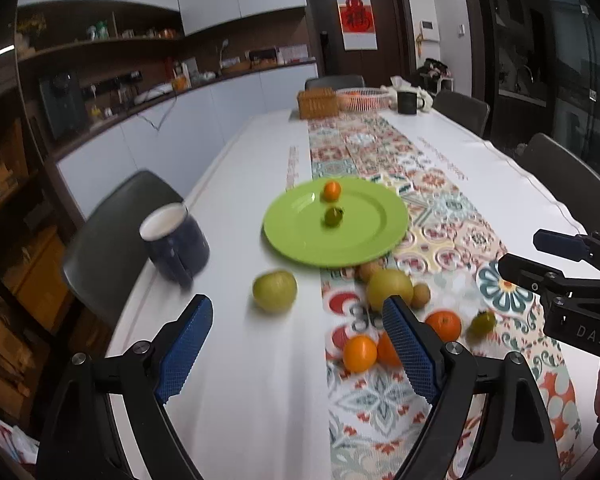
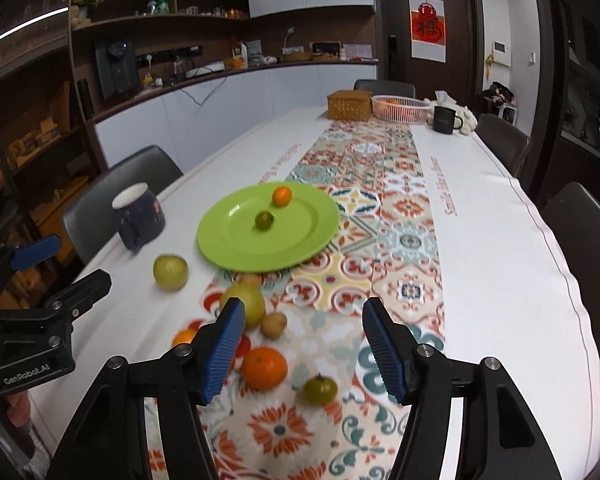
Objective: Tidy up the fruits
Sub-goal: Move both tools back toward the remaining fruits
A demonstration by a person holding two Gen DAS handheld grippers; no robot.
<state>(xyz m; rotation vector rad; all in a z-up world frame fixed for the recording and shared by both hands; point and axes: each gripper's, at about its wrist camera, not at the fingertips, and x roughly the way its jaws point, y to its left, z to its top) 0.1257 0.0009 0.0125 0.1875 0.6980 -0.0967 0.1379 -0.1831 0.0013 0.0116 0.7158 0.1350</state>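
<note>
A green plate (image 1: 300,240) (image 2: 236,248) on the table holds a small orange (image 1: 332,191) (image 2: 281,195) and a small green fruit (image 1: 333,216) (image 2: 264,220). Nearer me lie a green apple (image 1: 275,291) (image 2: 171,272), a big yellow-green fruit (image 1: 390,289) (image 2: 246,302), several oranges (image 1: 360,354) (image 2: 265,368), a green tomato (image 1: 483,322) (image 2: 320,390) and small brown fruits (image 1: 421,295) (image 2: 273,325). My left gripper (image 1: 298,308) hangs open and empty short of the apple. My right gripper (image 2: 305,308) is open and empty above the patterned runner, over the orange and tomato.
A dark blue mug (image 1: 176,240) (image 2: 138,216) stands left of the plate near the table edge. At the far end are a wicker box (image 1: 318,103), a white basket (image 1: 364,99) and a black mug (image 1: 407,102). Dark chairs (image 1: 112,240) line both sides.
</note>
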